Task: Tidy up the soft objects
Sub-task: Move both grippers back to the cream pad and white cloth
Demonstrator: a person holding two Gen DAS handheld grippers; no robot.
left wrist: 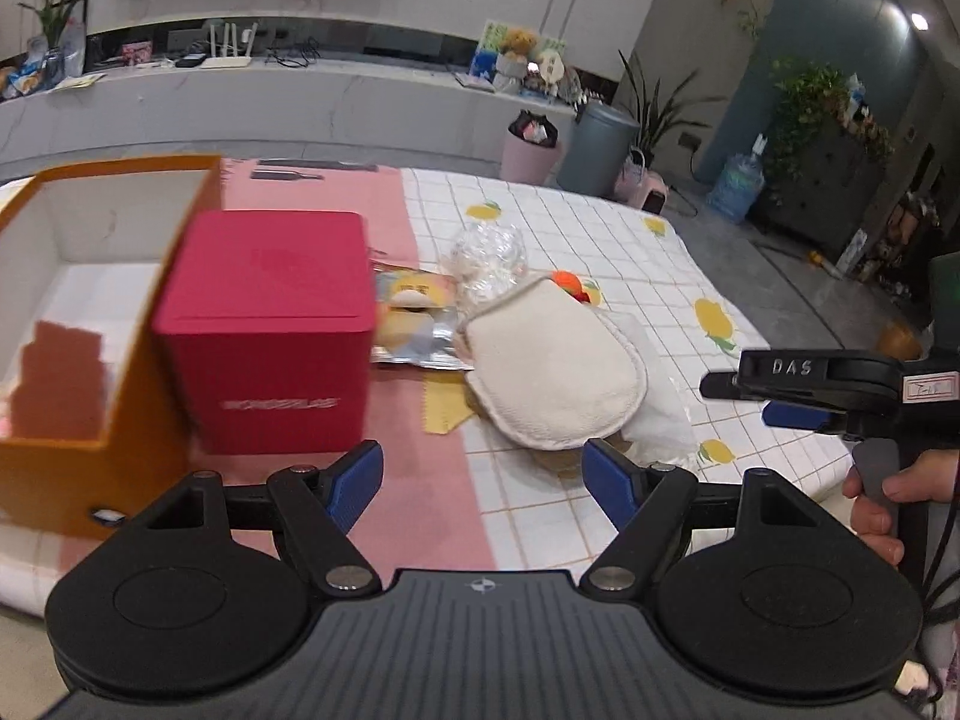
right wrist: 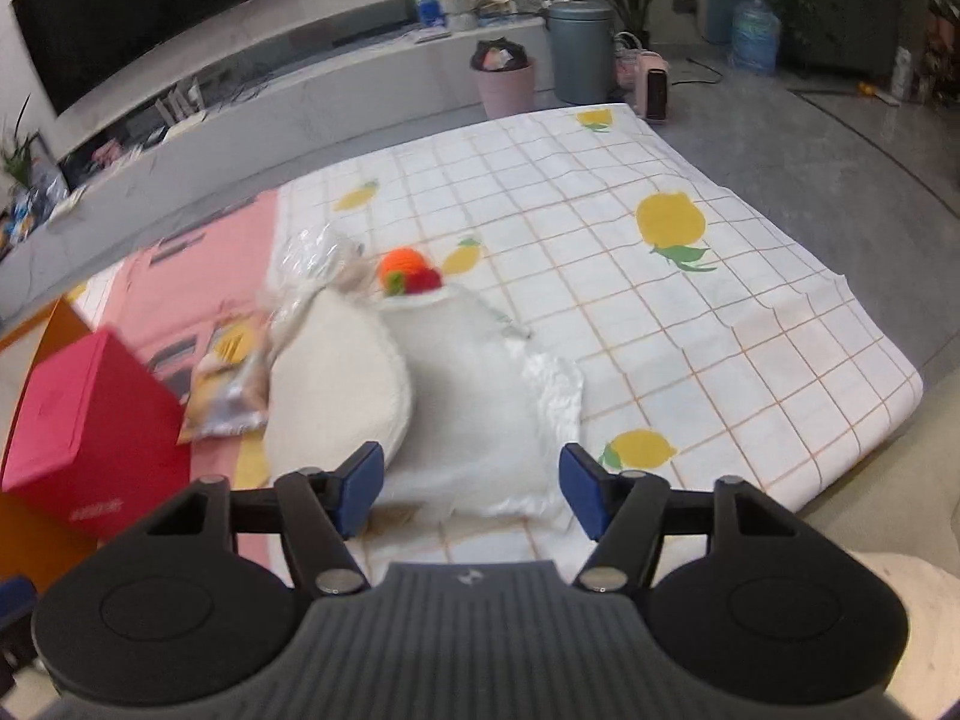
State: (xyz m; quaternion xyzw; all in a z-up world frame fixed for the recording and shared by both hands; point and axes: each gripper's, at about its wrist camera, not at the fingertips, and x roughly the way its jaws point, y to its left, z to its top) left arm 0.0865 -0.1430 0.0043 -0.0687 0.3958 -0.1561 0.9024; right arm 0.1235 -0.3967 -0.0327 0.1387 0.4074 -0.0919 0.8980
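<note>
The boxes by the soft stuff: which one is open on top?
The big orange box at the far left is open: you can see its white inside. The red box in front of it is a closed cube with a flat lid.

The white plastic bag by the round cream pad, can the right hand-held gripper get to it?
Probably yes. The right hand-held gripper is open and empty, and the white plastic bag lies straight ahead between its blue fingers. Nothing covers its near end; the cream pad only lies alongside.
</note>
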